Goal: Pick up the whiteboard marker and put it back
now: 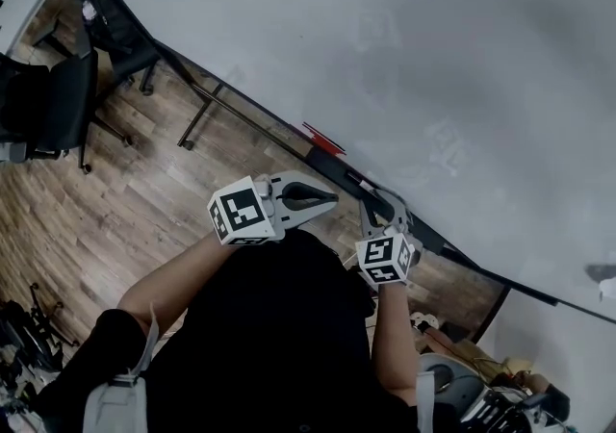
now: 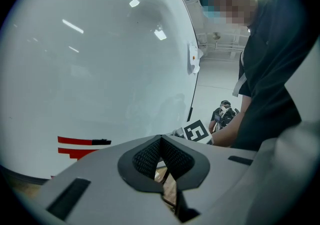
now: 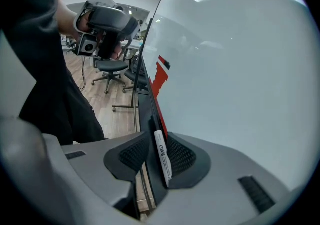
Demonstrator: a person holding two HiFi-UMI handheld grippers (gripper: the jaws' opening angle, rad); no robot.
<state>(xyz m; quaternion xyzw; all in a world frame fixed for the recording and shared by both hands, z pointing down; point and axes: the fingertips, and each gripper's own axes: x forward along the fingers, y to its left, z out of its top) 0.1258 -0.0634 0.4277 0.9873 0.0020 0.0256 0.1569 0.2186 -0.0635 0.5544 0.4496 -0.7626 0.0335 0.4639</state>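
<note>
A white whiteboard marker (image 3: 162, 155) with black print lies lengthwise on the dark tray (image 3: 148, 119) under the whiteboard (image 1: 414, 37). My right gripper (image 3: 156, 136) is open around it: the marker rests against the right pad, and a dark gap shows on its left. In the head view the right gripper (image 1: 383, 202) reaches up to the tray (image 1: 327, 164), and the marker itself is hidden there. My left gripper (image 1: 332, 197) hangs shut and empty in front of the board, left of the right one; in its own view its pads (image 2: 160, 139) meet at the tips.
Red strokes (image 1: 324, 140) are drawn on the board just above the tray. The board's black stand legs (image 1: 197, 118) and office chairs (image 1: 58, 104) stand on the wooden floor at the left. Cluttered gear (image 1: 481, 393) sits at the lower right.
</note>
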